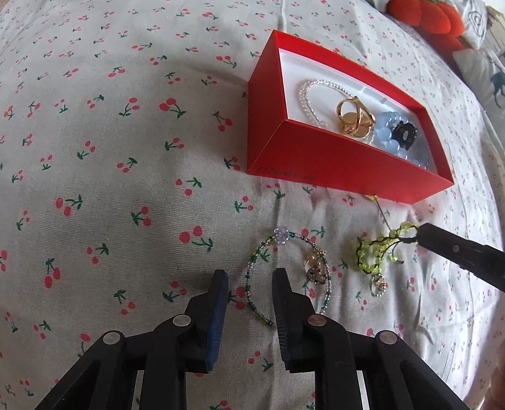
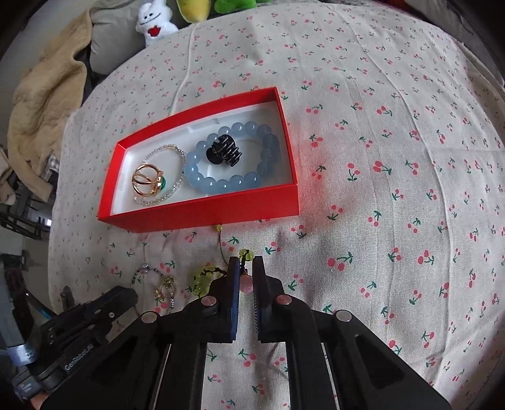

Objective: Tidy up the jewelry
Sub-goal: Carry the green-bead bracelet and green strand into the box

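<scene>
Black plastic fingers of the left gripper [image 1: 249,277] stand apart over the cherry-printed cotton bedsheet [image 1: 110,157], released, with nothing pressed between the pads. In the left wrist view a thin loop bracelet of tiny green and clear beads [image 1: 285,274] lies on the sheet just past those fingertips, one arc of it showing in the gap between them; a small gold-toned charm [image 1: 315,265] rests inside the loop at about three o'clock.

At three o'clock from that loop lies the lime-green beaded bracelet on dark cord [image 1: 375,252], a small silver-rimmed pendant [image 1: 378,284] at its near end. The right gripper [image 2: 245,268] is clenched on this piece: in the right wrist view its narrow jaws pinch the cord, with green beads at the fingertips and a pink bead [image 2: 246,284] hanging in the slit behind them. In the left wrist view the same dark tip reaches in from four o'clock and meets the green beads.

Farther on, at twelve o'clock from the right gripper and just beyond a thin trailing cord, sits the open red cardboard box with a white lining [image 2: 202,217]. Inside it, from nine o'clock to three: a gold openwork ring with a green stone [image 2: 148,181], lying on a clear crystal bead bracelet [image 2: 172,151], then a pale blue round-bead bracelet [image 2: 208,184] encircling a small black toothed hair claw [image 2: 225,151].

Beyond the bed, at eleven o'clock, sits a white plush toy [image 2: 154,22].
</scene>
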Motion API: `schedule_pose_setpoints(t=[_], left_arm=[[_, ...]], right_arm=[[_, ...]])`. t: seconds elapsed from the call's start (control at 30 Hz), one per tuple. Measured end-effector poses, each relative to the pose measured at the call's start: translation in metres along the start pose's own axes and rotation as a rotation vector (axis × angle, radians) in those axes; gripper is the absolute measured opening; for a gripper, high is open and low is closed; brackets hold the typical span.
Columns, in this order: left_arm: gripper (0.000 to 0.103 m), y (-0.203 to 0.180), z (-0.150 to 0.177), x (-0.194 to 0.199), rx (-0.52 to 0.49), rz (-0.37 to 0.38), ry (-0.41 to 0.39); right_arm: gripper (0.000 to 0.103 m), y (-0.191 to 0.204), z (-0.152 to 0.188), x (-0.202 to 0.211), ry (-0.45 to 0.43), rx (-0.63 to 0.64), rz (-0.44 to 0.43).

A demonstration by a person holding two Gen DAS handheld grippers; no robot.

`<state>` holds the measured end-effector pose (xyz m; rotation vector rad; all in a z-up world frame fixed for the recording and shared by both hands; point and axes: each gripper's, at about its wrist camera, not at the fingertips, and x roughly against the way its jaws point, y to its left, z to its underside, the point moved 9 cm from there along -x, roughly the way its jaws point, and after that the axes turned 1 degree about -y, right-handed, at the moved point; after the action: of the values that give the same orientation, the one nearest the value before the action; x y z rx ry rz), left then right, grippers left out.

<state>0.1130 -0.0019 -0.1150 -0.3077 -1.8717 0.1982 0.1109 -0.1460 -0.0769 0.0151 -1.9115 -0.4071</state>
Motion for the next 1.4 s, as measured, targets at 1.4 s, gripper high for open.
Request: schedule_pose_setpoints(t=[1.4], left_arm=[[0.0,-0.084,-0.064,0.1,-0.1,0.196,-0.295]], right_arm=[[0.008,0.047,-0.04,0.099,-0.263,0.063,-0.148]])
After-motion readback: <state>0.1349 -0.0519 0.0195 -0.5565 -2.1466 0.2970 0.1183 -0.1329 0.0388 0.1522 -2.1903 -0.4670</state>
